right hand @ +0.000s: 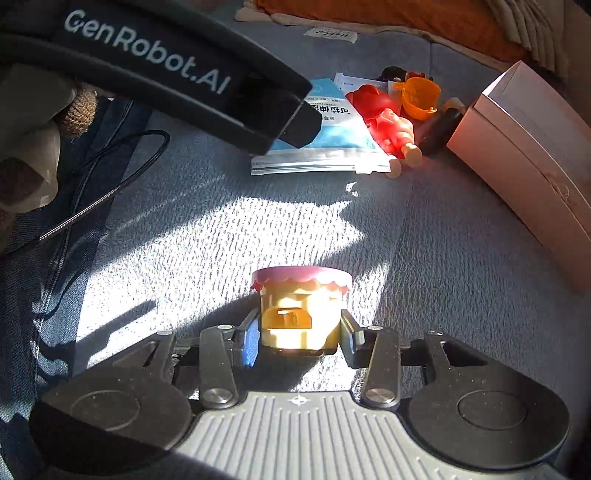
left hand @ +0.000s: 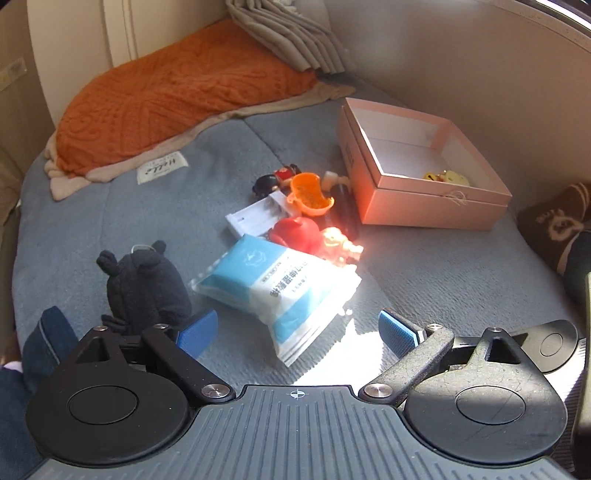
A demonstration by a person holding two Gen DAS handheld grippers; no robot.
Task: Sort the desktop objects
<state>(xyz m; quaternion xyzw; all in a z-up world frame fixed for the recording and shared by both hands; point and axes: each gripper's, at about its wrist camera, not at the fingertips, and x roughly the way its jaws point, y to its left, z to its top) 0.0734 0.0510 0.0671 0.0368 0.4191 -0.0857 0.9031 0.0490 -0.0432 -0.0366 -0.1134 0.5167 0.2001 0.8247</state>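
My left gripper (left hand: 297,330) stands wide open just above the grey-blue bedding, with nothing between its blue pads. A blue-and-white sealed packet (left hand: 280,288) lies just ahead of it. A black plush toy (left hand: 144,284) sits beside the left finger. Further on is a pile: a red toy (left hand: 299,232), an orange cup (left hand: 310,195), a white case (left hand: 258,214) and a dark bottle (left hand: 343,210). The open pink box (left hand: 424,166) holds a yellow toy (left hand: 447,179). My right gripper (right hand: 300,339) is shut on a small yellow jar with a pink lid (right hand: 301,310).
An orange blanket (left hand: 177,99) and folded grey cloth (left hand: 288,33) lie at the back. A pale wall runs behind the box. A person's denim leg (right hand: 44,236) and a black cable (right hand: 110,192) are at the left. The other tool's black housing (right hand: 166,74) hangs over the packet (right hand: 332,129).
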